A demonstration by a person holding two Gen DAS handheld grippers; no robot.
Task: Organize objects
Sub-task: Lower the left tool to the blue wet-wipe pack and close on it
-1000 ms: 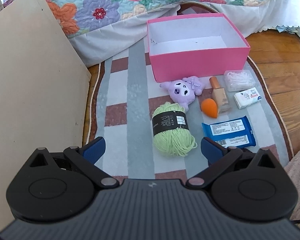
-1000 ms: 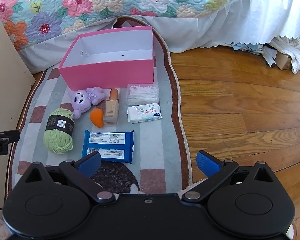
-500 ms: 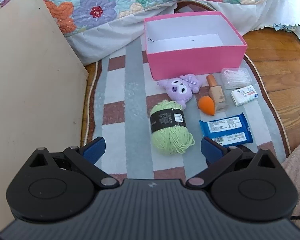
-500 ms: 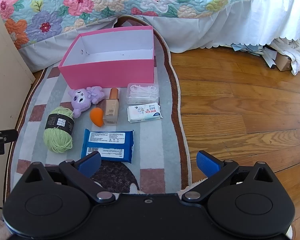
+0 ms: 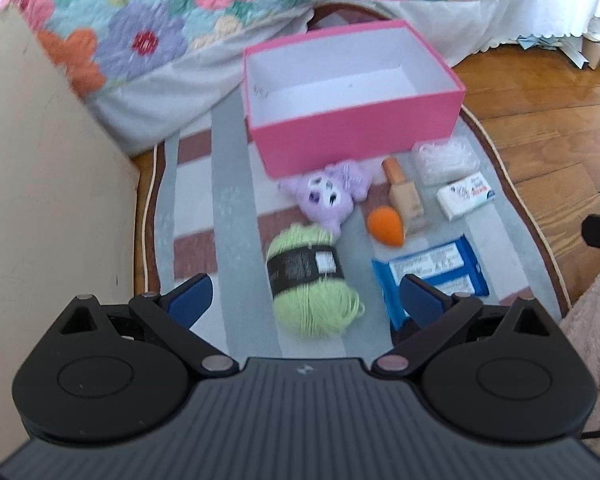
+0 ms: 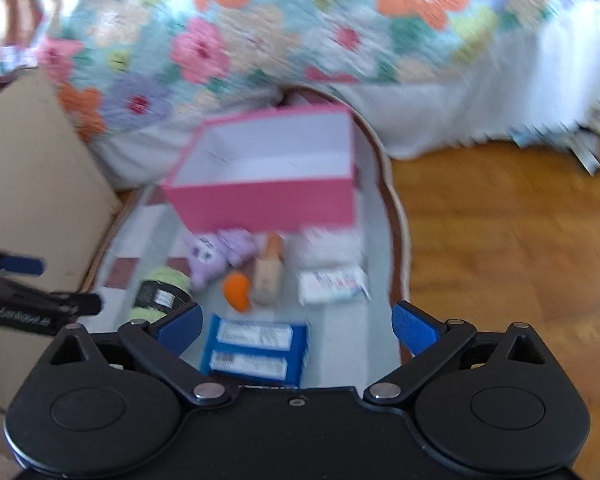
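An empty pink box (image 5: 356,124) stands on a striped rug (image 5: 228,208). In front of it lie a purple plush (image 5: 332,196), a foundation bottle (image 5: 404,196), an orange sponge (image 5: 386,226), a clear box of swabs (image 5: 446,156), a white packet (image 5: 466,196), a blue wipes pack (image 5: 432,268) and a green yarn ball (image 5: 310,280). My left gripper (image 5: 306,300) is open and empty, just short of the yarn. My right gripper (image 6: 296,326) is open and empty above the wipes pack (image 6: 256,348). The box (image 6: 268,196) and the left gripper (image 6: 32,304) also show in the blurred right wrist view.
A beige board (image 5: 48,184) leans at the left. A bed with a floral quilt (image 5: 204,12) rises behind the box. Wooden floor (image 6: 512,240) lies to the right of the rug. A fuzzy beige fabric (image 5: 596,320) is at the lower right.
Both grippers have moved forward toward the objects. The right wrist view has swung left and blurred, and the wipes pack now sits between its fingers. Both stay open.
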